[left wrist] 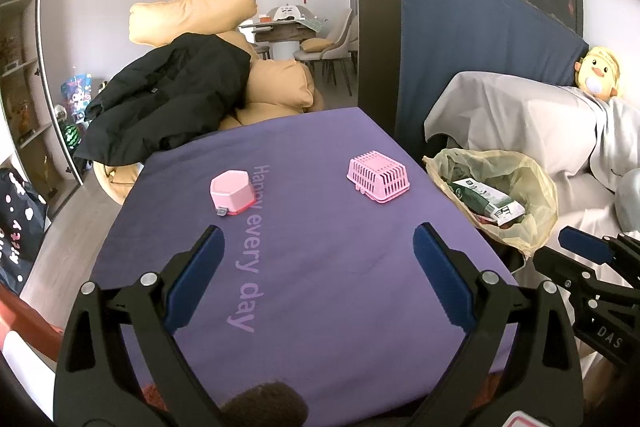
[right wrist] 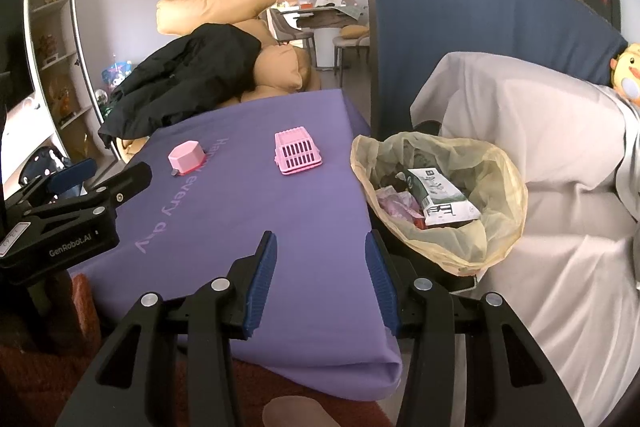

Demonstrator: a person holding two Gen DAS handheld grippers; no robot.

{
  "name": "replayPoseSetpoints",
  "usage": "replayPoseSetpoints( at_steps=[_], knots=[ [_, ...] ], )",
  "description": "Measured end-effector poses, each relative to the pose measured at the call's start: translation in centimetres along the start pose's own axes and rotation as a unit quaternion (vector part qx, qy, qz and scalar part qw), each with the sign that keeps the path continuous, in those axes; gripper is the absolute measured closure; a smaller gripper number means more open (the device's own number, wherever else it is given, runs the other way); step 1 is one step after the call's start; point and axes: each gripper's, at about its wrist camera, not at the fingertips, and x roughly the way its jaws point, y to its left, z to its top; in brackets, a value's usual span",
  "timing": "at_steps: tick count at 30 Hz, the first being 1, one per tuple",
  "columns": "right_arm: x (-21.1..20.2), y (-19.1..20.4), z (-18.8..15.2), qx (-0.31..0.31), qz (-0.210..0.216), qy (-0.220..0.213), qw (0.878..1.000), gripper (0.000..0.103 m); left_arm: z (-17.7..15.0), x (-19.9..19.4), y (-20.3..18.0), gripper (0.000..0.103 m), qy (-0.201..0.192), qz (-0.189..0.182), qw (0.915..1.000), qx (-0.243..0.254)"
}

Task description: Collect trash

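A: Claw status?
B: My left gripper (left wrist: 316, 251) gapes wide, empty; my right gripper (right wrist: 320, 259) half-open, empty. Left body reads "GenRobot.AI".
A: Trash?
B: Green-white carton (right wrist: 438, 197) in yellow bag (right wrist: 502, 187), frame right. Cloth (left wrist: 320, 307) reads "Happy every day".

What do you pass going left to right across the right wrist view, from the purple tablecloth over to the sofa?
Pink hexagonal container → pink slatted plastic basket, upside down → yellowish translucent trash bag holding a green-and-white carton → grey-white sheet-covered sofa → yellow duck plush toy.
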Motion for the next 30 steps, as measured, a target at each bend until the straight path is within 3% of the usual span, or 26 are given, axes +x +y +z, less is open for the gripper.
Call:
replayPoseSetpoints(
  at_steps=[30],
  knots=[
    [0.07,-0.15,0.0,0.001,-0.002,0.0,1.0,0.059,0.0,0.09,0.06,0.012,0.0,-0.001,1.0,-0.001]
  ],
)
